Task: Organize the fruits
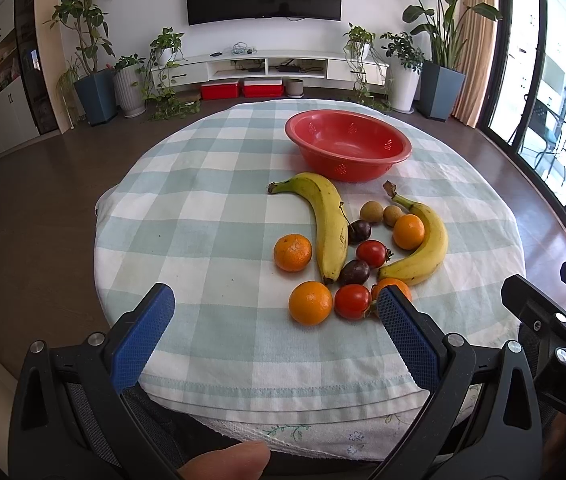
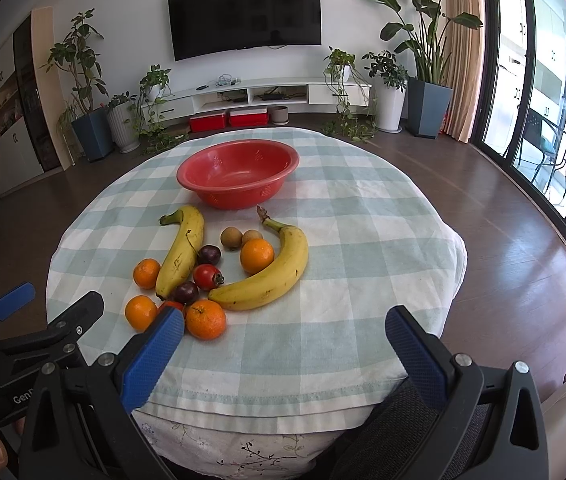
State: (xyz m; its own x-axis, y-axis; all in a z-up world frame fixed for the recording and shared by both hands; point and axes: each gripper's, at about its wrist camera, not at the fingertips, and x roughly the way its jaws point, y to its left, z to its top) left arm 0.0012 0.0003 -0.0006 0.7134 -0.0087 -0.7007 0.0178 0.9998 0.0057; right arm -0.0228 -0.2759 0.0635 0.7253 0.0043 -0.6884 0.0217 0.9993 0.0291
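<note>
A red perforated bowl (image 1: 347, 144) (image 2: 239, 172) stands empty on the far side of a round table. In front of it lie two bananas (image 1: 325, 224) (image 2: 267, 276), several oranges (image 1: 310, 303) (image 2: 205, 319), two red tomatoes (image 1: 353, 301), two dark plums (image 1: 354, 272) and two small brown fruits (image 1: 371, 213). My left gripper (image 1: 275, 308) is open and empty above the near table edge, left of the fruit. My right gripper (image 2: 285, 326) is open and empty, right of the fruit pile; its left fingertip (image 2: 171, 322) hides part of a tomato.
The table carries a green-and-white checked cloth (image 1: 203, 216) over a floral one. Dark wood floor surrounds it. A TV wall with a low white cabinet (image 1: 267, 66), potted plants and red boxes stands behind; glass doors are at the right.
</note>
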